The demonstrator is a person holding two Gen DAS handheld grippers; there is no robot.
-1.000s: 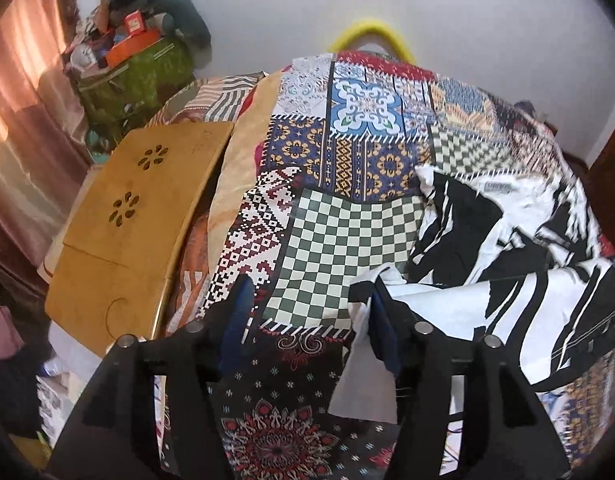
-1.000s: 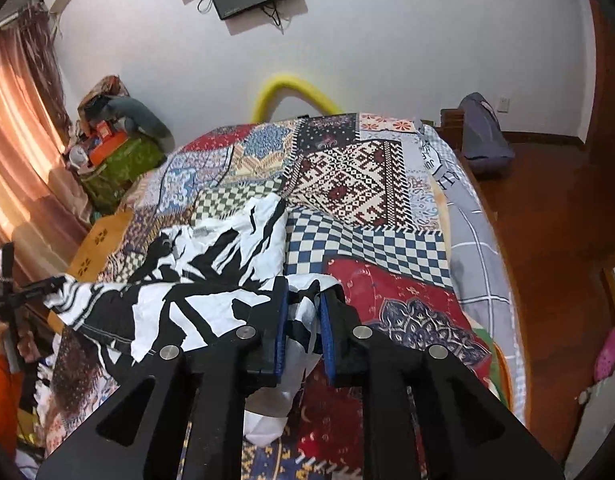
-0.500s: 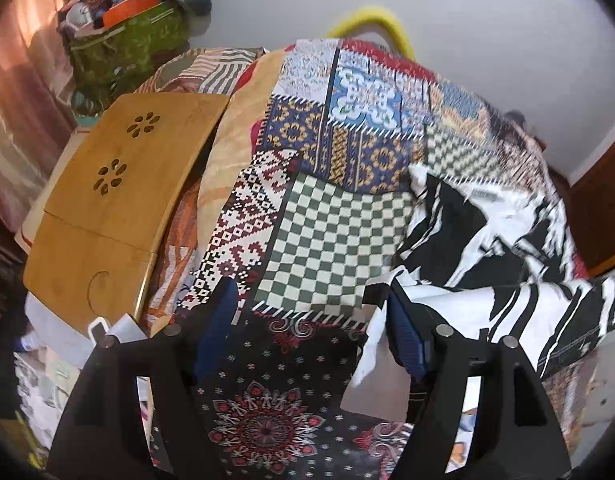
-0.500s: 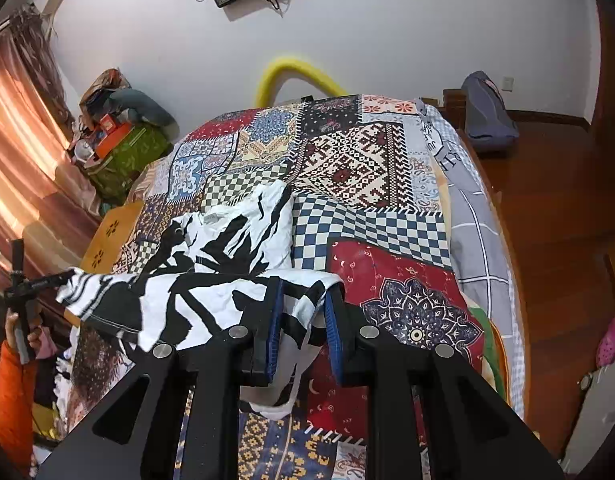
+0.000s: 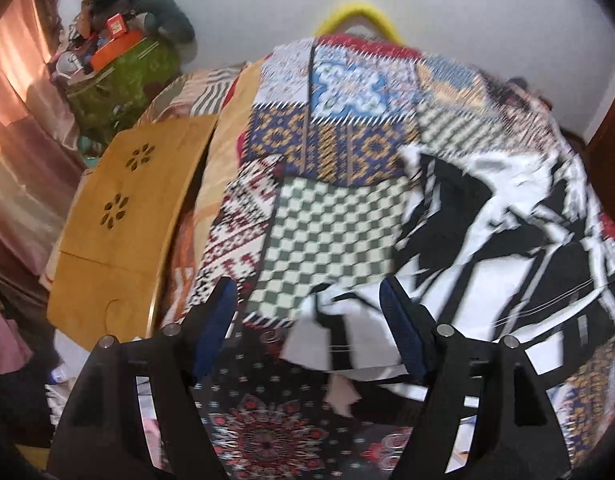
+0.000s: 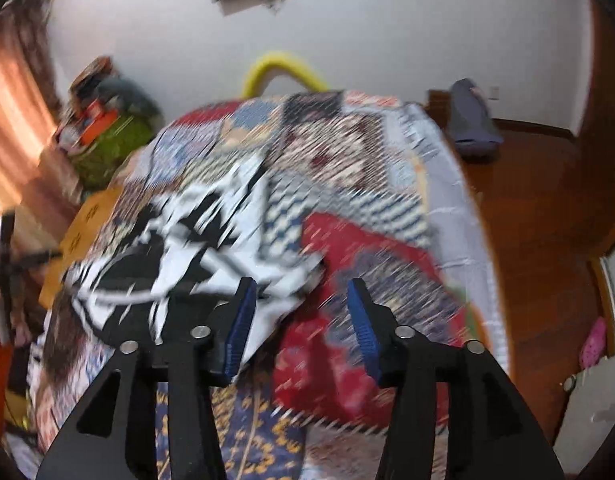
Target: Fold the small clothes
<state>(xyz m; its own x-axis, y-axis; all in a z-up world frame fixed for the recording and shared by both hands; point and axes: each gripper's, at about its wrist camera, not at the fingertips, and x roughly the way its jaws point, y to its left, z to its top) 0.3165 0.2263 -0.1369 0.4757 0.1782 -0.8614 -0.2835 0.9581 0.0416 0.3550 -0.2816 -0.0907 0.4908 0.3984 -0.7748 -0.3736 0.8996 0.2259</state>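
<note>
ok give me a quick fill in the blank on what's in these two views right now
1. The garment lying on the quilt is black and ____.
2. The left gripper and the right gripper are both ____.
3. The pads on each gripper are ____ in colour.
4. The arch behind the bed is ____.

Missing words: white; open; blue; yellow

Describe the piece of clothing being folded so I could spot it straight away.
Find the bed under a patchwork quilt of many colours. On its near half, beside the green checked patch, lies the garment. It is the only black-and-white thing there, with bold slashing streaks, not small repeating patterns.
</note>
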